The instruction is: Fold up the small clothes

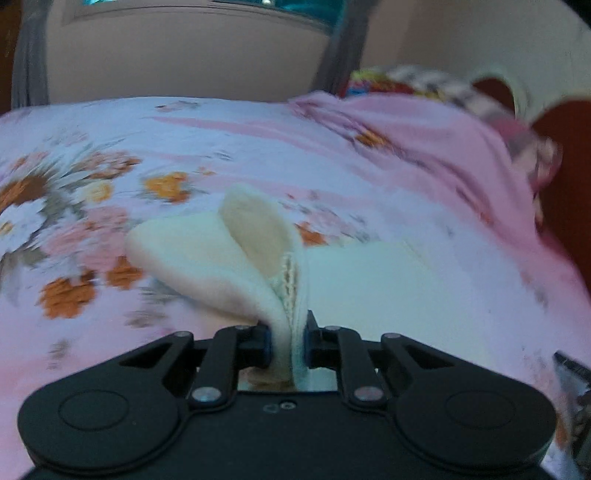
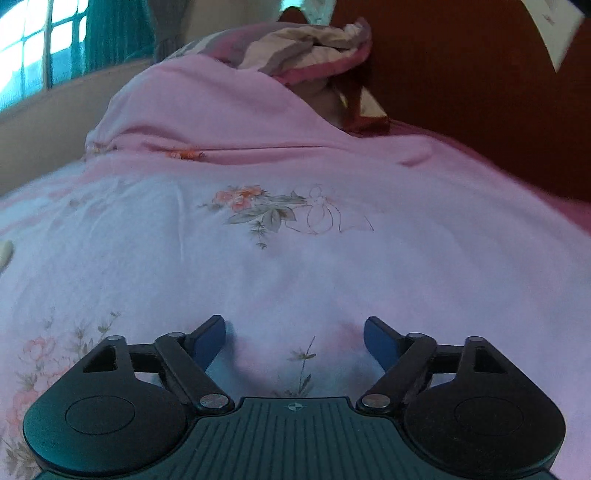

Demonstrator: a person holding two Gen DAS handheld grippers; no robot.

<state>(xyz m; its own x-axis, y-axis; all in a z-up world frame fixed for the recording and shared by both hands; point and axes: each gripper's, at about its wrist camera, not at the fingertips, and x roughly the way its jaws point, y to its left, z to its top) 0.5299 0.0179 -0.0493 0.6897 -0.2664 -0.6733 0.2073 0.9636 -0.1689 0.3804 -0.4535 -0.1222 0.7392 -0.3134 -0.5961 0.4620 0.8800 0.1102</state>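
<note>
A bed covered with a pink flowered sheet [image 2: 295, 266] fills the ground ahead of both tools. Ahead and to the right of the right tool stands a dark reddish-brown wooden headboard [image 2: 480, 92], with a heap of crumpled bedding [image 2: 306, 48] against it. Far ahead to the left, a bright window [image 2: 37, 48] with a teal curtain [image 2: 118, 33] lets daylight in. A plain beige wall [image 1: 184, 55] runs beyond the bed, ahead of the left tool.
</note>
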